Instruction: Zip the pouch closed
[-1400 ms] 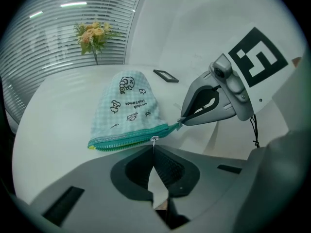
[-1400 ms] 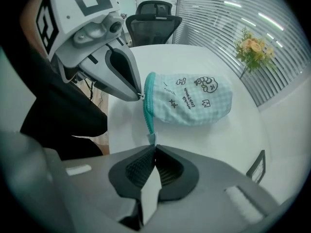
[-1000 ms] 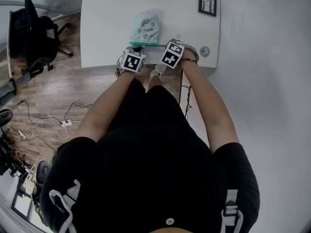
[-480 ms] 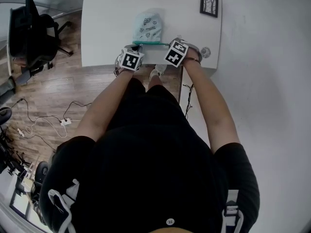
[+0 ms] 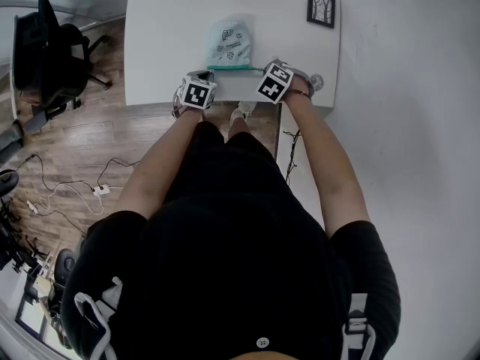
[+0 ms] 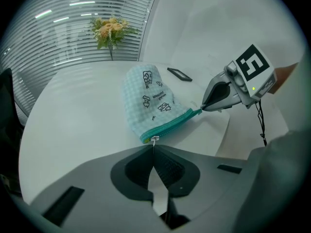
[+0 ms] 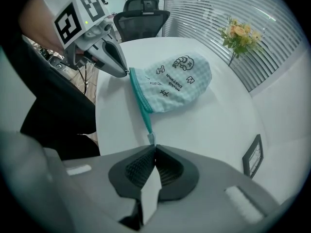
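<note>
Left claw (image 6: pixel 153 148): closed, pinching the small silver zip pull (image 6: pixel 154 140) at its very tip.
Right claw (image 7: pixel 154 149): closed on the cloth tab (image 7: pixel 150 139) at the far end of the zip (image 7: pixel 141 103).
Between the claws: the teal zip strip runs straight from one tip to the other.
Pouch (image 6: pixel 148 98): pale blue check, lying flat on the white table (image 5: pixel 165 28) just beyond both claws, with its body pointing away from them.
Just changed: the claws have drawn slightly further apart than a second ago, and the left one has edged outward with the pull.
Meaning: the pull sits at the strip's end, so the zip looks run its full length. I cannot tell at this size whether the last teeth are shut.
Count: two claws, one pouch, one zip, one pull. Farther off are one picture frame (image 5: pixel 321 6), one bunch of flowers (image 6: pixel 111 27) and one office chair (image 7: pixel 143 8).
</note>
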A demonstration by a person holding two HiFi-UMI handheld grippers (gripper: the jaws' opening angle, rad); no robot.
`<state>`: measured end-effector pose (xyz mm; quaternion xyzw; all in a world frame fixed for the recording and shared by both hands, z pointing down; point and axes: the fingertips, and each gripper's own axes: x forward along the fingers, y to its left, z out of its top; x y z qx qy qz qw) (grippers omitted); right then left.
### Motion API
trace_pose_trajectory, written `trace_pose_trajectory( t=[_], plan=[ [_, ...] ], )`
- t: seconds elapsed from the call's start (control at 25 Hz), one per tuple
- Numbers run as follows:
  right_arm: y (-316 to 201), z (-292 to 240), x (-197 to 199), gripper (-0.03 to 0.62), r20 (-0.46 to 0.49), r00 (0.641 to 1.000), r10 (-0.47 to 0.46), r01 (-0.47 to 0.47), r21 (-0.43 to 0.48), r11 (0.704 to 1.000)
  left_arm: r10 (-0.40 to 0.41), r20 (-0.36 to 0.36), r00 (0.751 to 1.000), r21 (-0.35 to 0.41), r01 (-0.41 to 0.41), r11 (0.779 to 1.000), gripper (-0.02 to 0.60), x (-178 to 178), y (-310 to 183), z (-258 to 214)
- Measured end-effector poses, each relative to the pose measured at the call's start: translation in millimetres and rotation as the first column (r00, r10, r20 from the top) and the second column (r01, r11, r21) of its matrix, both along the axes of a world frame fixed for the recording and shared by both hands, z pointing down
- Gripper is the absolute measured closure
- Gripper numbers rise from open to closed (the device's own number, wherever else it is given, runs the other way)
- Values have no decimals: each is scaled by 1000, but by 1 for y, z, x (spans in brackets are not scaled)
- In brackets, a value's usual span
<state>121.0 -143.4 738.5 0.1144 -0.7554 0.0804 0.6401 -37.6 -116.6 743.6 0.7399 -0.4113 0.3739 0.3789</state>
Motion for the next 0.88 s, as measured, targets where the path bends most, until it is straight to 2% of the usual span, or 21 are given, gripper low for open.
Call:
trace_pose_trajectory(
  t=[0.24,0.64,0.76,0.88],
  plan=[
    [0,2,1,583,2,1000,7,-7,-4,1000,-3,6,1000,-15,3,1000,574,-1,5,6],
    [22,11,3,577,7,999,-31,31,-12,999,0,2,1000,-29,0,1000,571,-4,13,18],
    [25,14,7,542,2,1000,-31,31,-12,999,2,10,1000,-28,-2,1000,569,-6,14,20],
    [24,12,10,526,8,1000,-17,17,-9,1000,5,10,1000,-23,-5,1000,537,-9,15,10]
  ],
)
